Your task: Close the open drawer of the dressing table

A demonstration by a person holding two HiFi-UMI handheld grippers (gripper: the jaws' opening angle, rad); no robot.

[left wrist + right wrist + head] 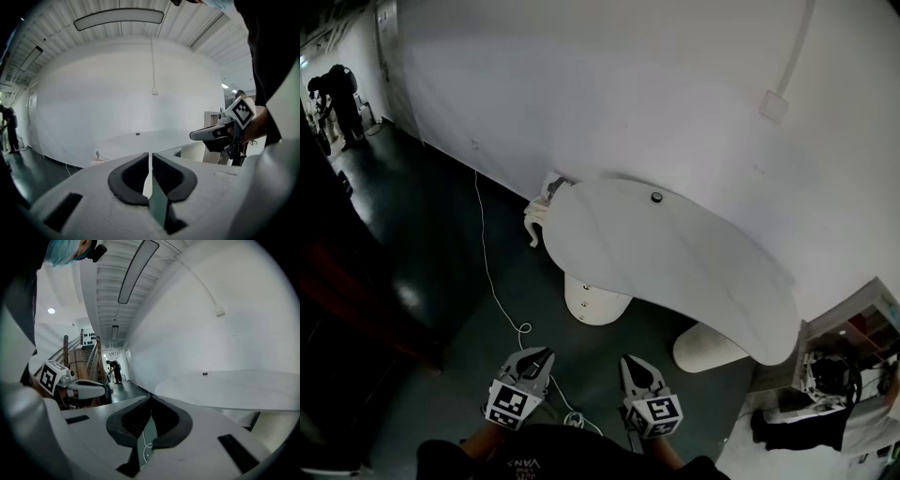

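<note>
Bottom centre: left claw (542, 355) is almost together, right claw (629, 360) fully together, both empty, well apart from the white table (675, 267).

The person wears a dark top (534, 461) with faint small lettering, at six o'clock in the head view, and a pale blue head cover (65, 249) beside a small black camera (97, 250). The left gripper (546, 354) and right gripper (630, 362) are pale grey shells with black pads (126, 180). Each carries a white cube (510, 405) printed with black square markers, at seven and five o'clock.
</note>
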